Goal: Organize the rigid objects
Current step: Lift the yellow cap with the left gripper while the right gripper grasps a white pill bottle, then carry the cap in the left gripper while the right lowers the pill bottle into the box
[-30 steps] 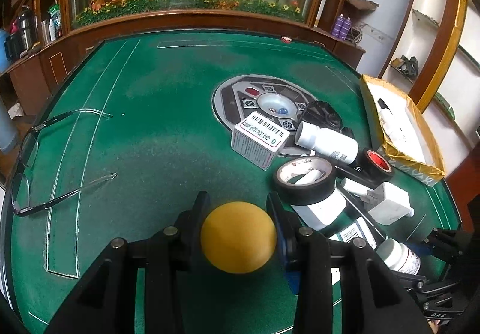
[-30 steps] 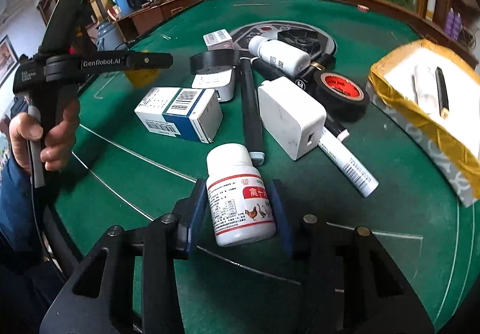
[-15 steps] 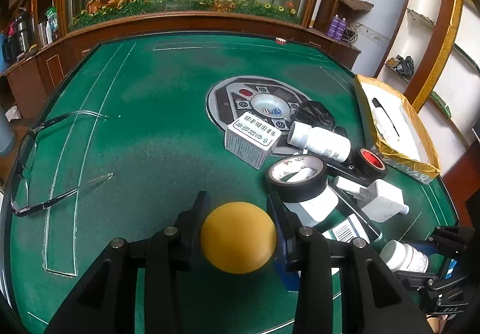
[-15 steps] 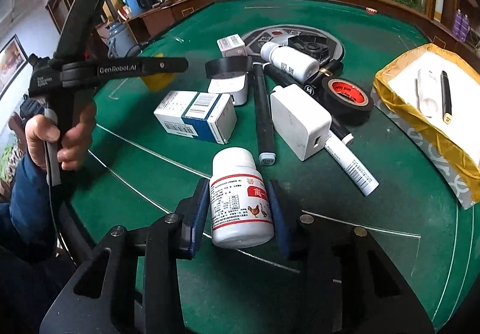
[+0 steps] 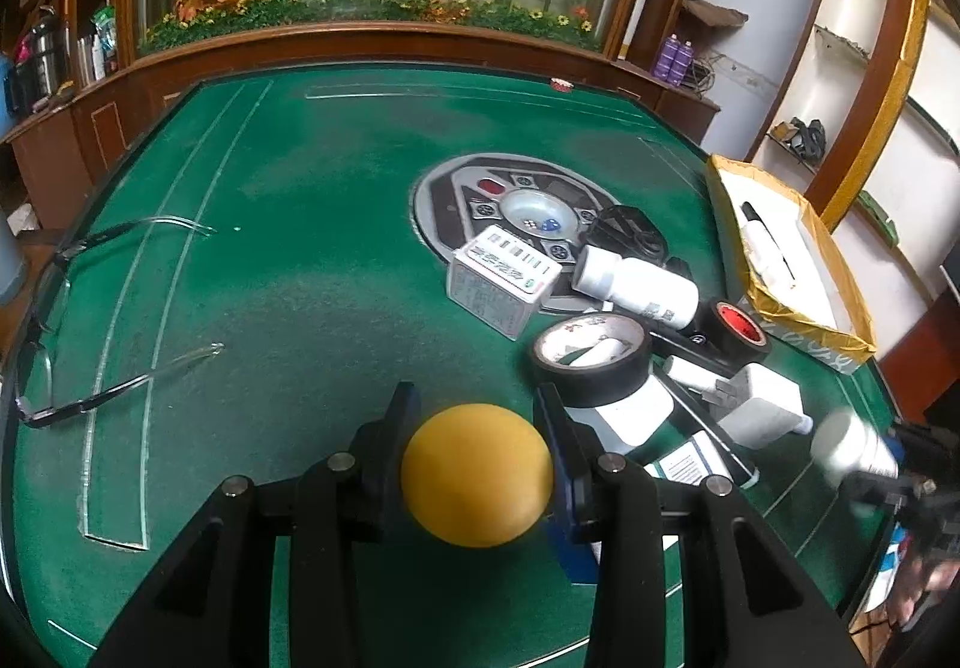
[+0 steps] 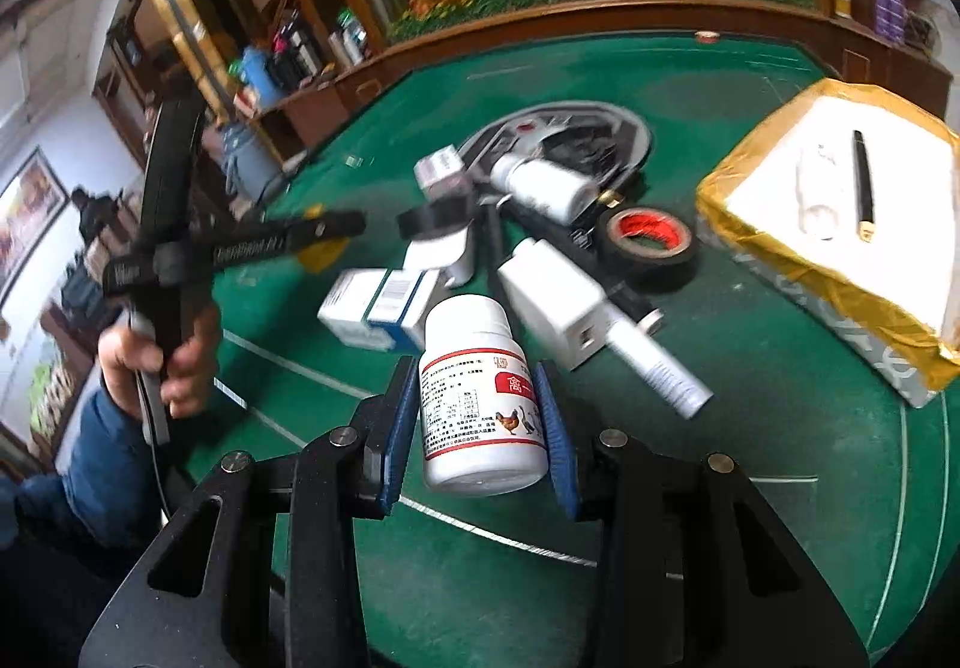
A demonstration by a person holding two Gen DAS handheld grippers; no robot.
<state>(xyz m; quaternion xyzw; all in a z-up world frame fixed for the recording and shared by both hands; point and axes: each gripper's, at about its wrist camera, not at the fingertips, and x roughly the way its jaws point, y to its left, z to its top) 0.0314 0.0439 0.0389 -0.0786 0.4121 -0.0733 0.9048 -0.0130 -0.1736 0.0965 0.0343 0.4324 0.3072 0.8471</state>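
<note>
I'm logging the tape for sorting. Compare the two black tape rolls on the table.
The near roll has a white core; the far roll has a red one. The near roll rests on top of a white bottle, tilted; the far roll lies flat on the felt. The near roll looks wider across, though it is closer to the camera. Both are black rings, neither in a gripper.

Soft daylight – right view motion-blurred, left sharper – fisheye edges dark.
</note>
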